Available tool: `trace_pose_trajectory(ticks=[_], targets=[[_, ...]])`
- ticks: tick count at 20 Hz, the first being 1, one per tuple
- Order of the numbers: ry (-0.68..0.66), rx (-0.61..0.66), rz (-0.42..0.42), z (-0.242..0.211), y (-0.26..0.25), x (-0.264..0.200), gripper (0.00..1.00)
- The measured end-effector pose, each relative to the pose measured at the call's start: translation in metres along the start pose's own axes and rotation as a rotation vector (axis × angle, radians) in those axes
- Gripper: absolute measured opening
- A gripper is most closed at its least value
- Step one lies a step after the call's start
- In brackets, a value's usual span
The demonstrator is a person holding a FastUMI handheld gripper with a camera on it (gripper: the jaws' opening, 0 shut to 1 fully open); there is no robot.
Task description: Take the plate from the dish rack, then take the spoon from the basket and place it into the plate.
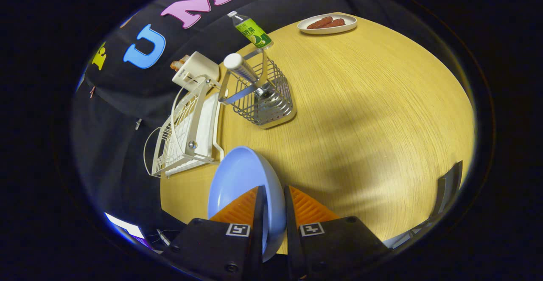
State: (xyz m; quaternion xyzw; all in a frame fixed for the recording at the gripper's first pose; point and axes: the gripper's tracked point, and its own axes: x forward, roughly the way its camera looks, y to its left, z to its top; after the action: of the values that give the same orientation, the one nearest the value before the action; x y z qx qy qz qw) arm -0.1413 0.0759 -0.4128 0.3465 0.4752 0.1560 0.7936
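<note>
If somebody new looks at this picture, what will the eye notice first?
First the blue plate, clamped on edge between the fingers of the gripper above the wooden table. Beyond it stand the white dish rack and the wire basket with a spoon.

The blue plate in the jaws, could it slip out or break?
The glossy blue round plate looks stiff, keeping its shape held on edge. Its smooth rim, pinched by the gripper, might slip. It hangs above the wooden table, so a drop could chip it.
</note>
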Motion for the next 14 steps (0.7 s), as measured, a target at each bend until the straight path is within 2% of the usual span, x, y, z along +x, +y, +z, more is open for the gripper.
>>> trace_pose_trajectory(ticks=[5,8,12,14], targets=[[0.013,-0.001,-0.076,-0.004,-0.016,0.005,0.36],[0.012,0.006,-0.092,-0.004,-0.022,0.001,0.36],[-0.005,-0.029,-0.114,0.0,-0.025,-0.01,0.61],[-0.02,-0.067,-0.12,0.004,-0.019,-0.02,0.69]])
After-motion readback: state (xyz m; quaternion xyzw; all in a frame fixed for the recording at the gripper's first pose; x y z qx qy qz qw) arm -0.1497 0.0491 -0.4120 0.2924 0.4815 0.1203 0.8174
